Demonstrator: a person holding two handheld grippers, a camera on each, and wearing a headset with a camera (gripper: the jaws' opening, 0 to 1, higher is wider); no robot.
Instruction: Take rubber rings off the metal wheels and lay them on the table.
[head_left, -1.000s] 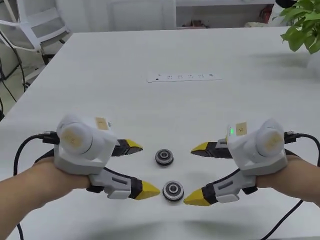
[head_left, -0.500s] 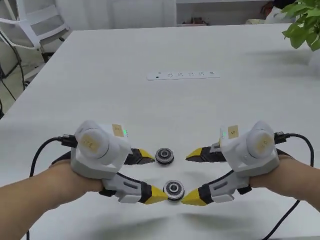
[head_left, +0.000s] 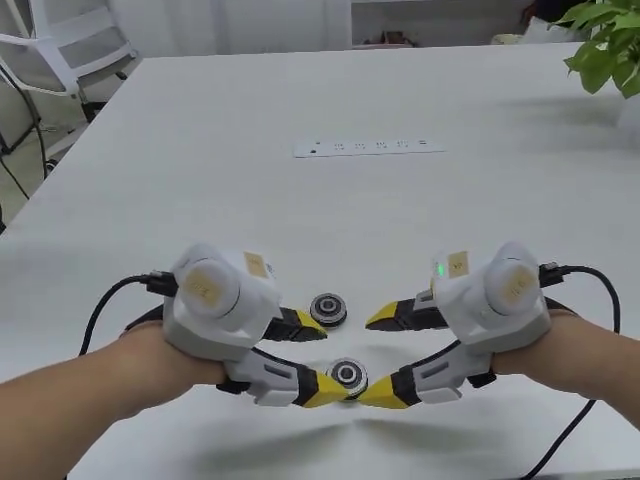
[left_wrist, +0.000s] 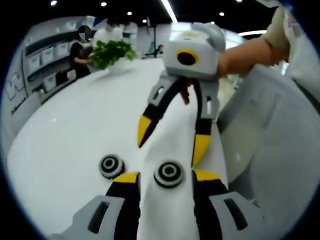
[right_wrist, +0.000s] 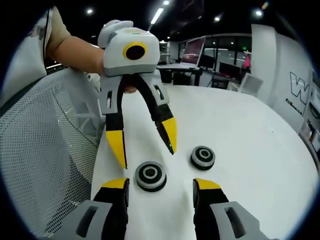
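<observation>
Nearest the person, a small metal wheel (head_left: 347, 375) with a black rubber ring around its silver hub lies flat on the white table (head_left: 450, 210). The left gripper (head_left: 318, 358), with yellow-tipped black jaws, comes at it from one side and the right gripper (head_left: 372, 357) from the other, tip facing tip. Both have their jaws spread wide and hold nothing. In each gripper view this wheel sits between that gripper's own 2 tips, with the opposite gripper's spread jaws just beyond it. In the head view the 2 lower tips flank the wheel closely; whether they touch it I cannot tell. Just beyond, a 2nd wheel (head_left: 327, 309) of the same kind lies flat near the left gripper's upper tip, with its dark ring on too. Farther up the table lies a flat white power strip (head_left: 367, 148), and at the far right corner are the green leaves of a plant (head_left: 605, 45).
</observation>
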